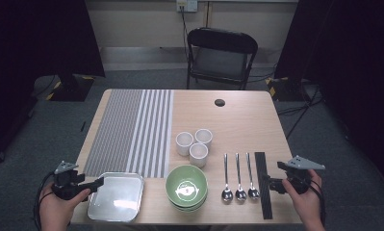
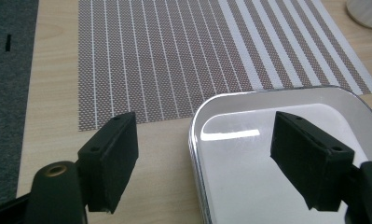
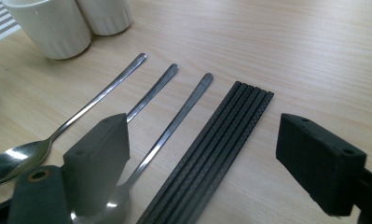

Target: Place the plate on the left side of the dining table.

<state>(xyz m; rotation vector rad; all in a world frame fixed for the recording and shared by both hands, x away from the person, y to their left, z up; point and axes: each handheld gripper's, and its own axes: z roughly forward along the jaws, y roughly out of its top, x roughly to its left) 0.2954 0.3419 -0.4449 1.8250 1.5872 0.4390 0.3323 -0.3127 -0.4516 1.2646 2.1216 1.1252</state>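
The metal tray (image 1: 115, 196), at lower left of the high view, is straddled at its near-left corner by the left gripper (image 1: 99, 183), jaws spread, nothing grasped. It is judged stiff, light and slippery; the raised rim is best pinched. The right gripper (image 1: 271, 184), likewise unclenched, is aimed at the black chopsticks (image 1: 262, 185), lower right.
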